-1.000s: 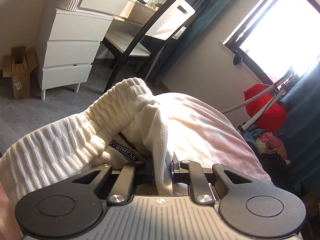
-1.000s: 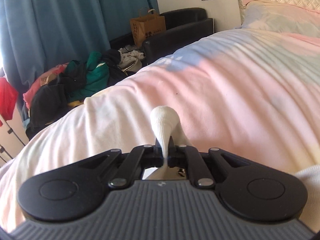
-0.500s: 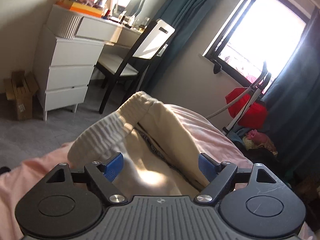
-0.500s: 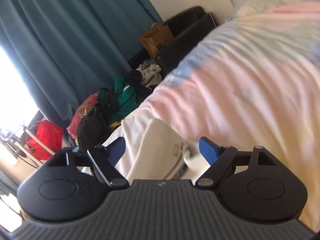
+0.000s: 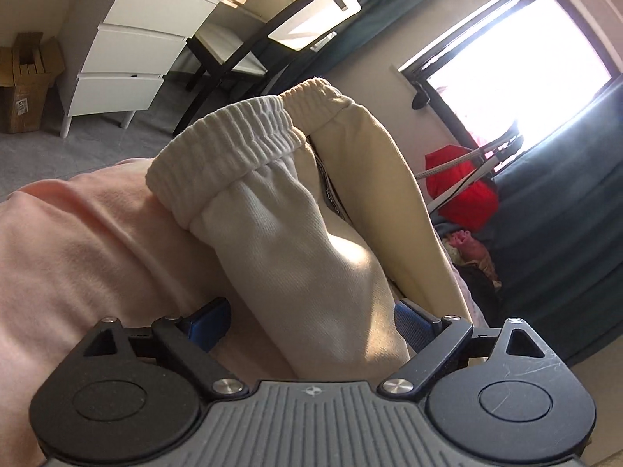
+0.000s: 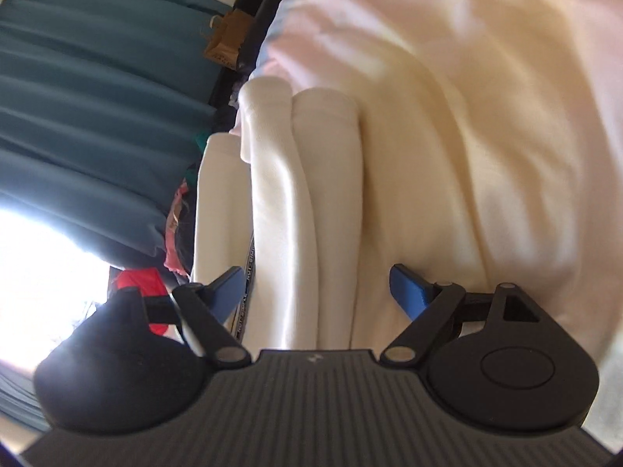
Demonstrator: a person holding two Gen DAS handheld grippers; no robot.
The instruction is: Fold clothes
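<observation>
Fingers [image 5: 212,325] with blue pads stand spread wide on our left gripper [image 5: 311,325], and they grip nothing; the cream sweatpants [image 5: 296,241] merely run between them without being pinched. From the left wrist view we see the garment heaped on the pink bedspread [image 5: 78,257], its ribbed elastic waistband [image 5: 229,144] turned up at the far end and a dark printed drawstring tape [image 5: 331,198] showing in the crease between two layers. Beyond the bed stand a white drawer unit [image 5: 132,50], a black-framed chair [image 5: 272,27], a cardboard box [image 5: 23,81] on the grey floor, a bright window [image 5: 521,54] with teal curtains [image 5: 564,210], and a red bag [image 5: 463,190]. Our right gripper [image 6: 315,292] is likewise parted wide, its blue pads well apart and closed on nothing, with the folded lengths of the sweatpants [image 6: 311,202] lying in long parallel rolls between them on the bedspread [image 6: 486,116]. This view is tilted and somewhat blurred; a brown paper bag [image 6: 226,39] and teal curtains [image 6: 85,116] sit off to the side.
</observation>
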